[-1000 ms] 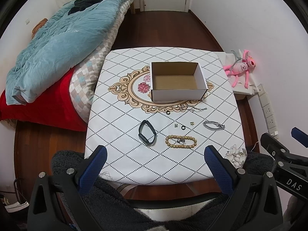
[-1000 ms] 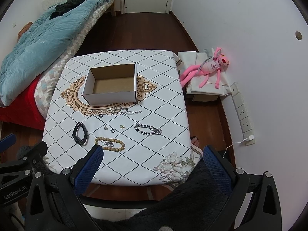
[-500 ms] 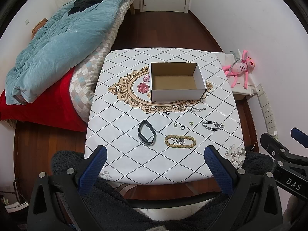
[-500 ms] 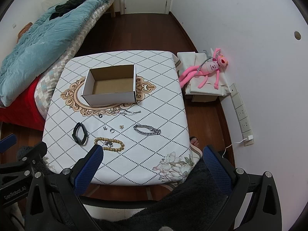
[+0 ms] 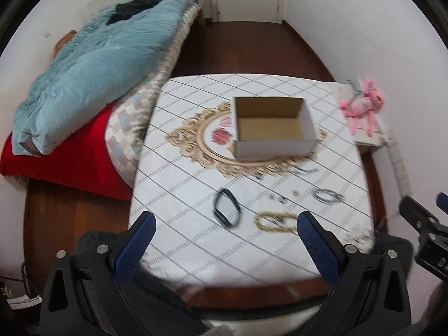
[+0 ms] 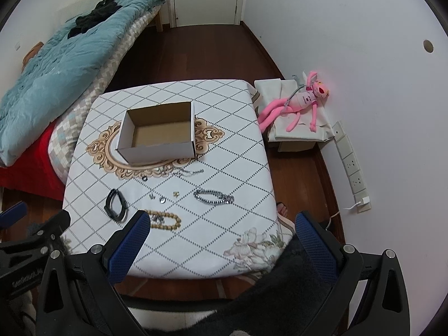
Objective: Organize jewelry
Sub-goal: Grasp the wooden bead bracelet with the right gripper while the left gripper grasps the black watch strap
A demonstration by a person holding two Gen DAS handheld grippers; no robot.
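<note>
An open, empty cardboard box (image 5: 273, 127) (image 6: 159, 133) stands mid-table. In front of it lie a black band (image 5: 226, 207) (image 6: 115, 204), a wooden bead bracelet (image 5: 275, 221) (image 6: 165, 221), a dark chain bracelet (image 5: 327, 196) (image 6: 214, 196), a thin silver chain (image 6: 186, 172), a small ring (image 6: 144, 178) and tiny earrings (image 6: 162, 199). My left gripper (image 5: 224, 247) is open and empty, high above the table's near edge. My right gripper (image 6: 221, 247) is open and empty too, above the near edge.
The table has a white diamond-pattern cloth (image 6: 224, 145). A bed with a blue quilt (image 5: 92, 64) is on the left. A pink plush toy (image 6: 299, 103) lies on a low box by the right wall. Dark fuzzy fabric (image 6: 280, 294) is below the grippers.
The left wrist view has shifted and blurred, with the table now sitting lower and to the right; the left gripper is moving. The right gripper has barely moved. Nothing on the table has moved.
</note>
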